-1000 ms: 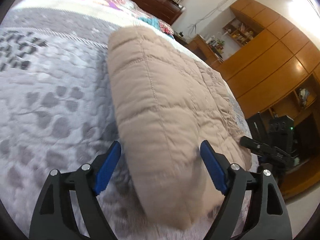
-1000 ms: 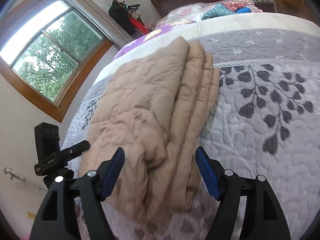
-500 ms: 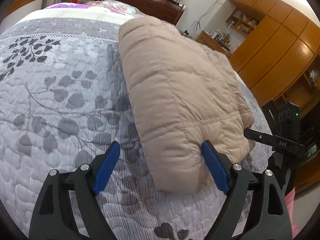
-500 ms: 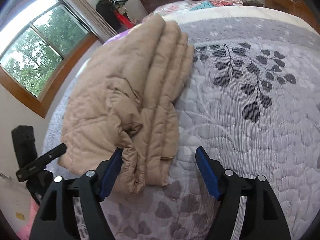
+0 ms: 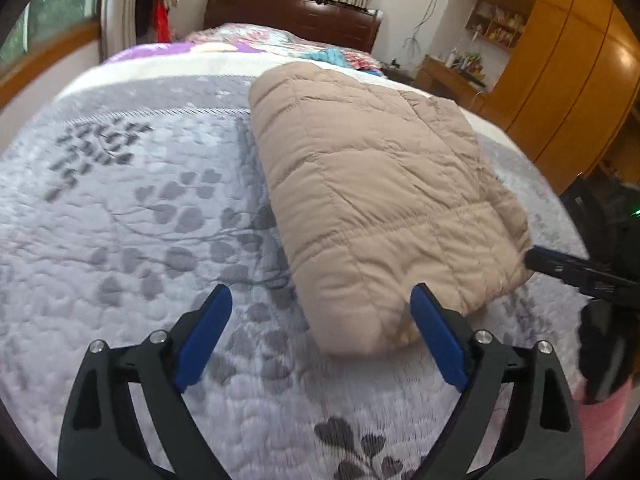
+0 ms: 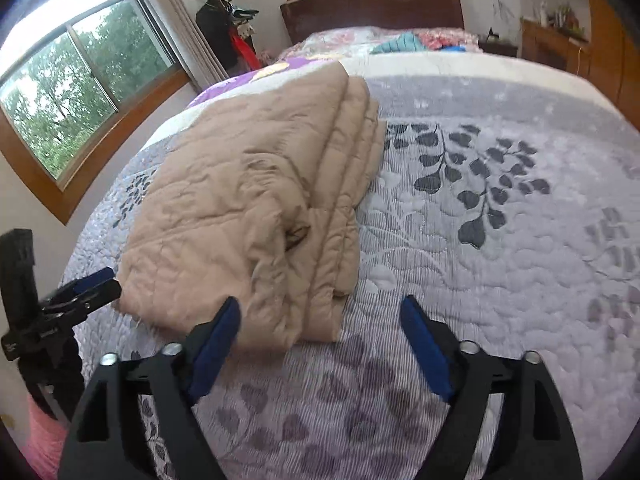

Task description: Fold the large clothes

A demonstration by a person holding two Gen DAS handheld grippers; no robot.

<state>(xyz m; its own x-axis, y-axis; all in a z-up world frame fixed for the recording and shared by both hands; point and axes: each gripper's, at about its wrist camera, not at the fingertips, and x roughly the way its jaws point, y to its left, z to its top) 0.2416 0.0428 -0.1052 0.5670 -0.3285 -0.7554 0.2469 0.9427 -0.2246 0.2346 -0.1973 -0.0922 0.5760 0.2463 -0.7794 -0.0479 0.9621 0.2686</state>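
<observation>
Both claws, left gripper [image 5: 320,324] and right gripper [image 6: 320,332], hang spread and empty. Just past them the tan quilted coat [image 5: 384,196] sits folded on the bedspread [image 5: 120,220], probably done, though one corner looks rumpled.

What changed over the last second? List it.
Both grippers, left gripper and right gripper, drew back from the folded beige quilt, which no longer sits between their fingers. Unchanged: both stay open and empty; the quilt lies folded on the grey bedspread.
</observation>
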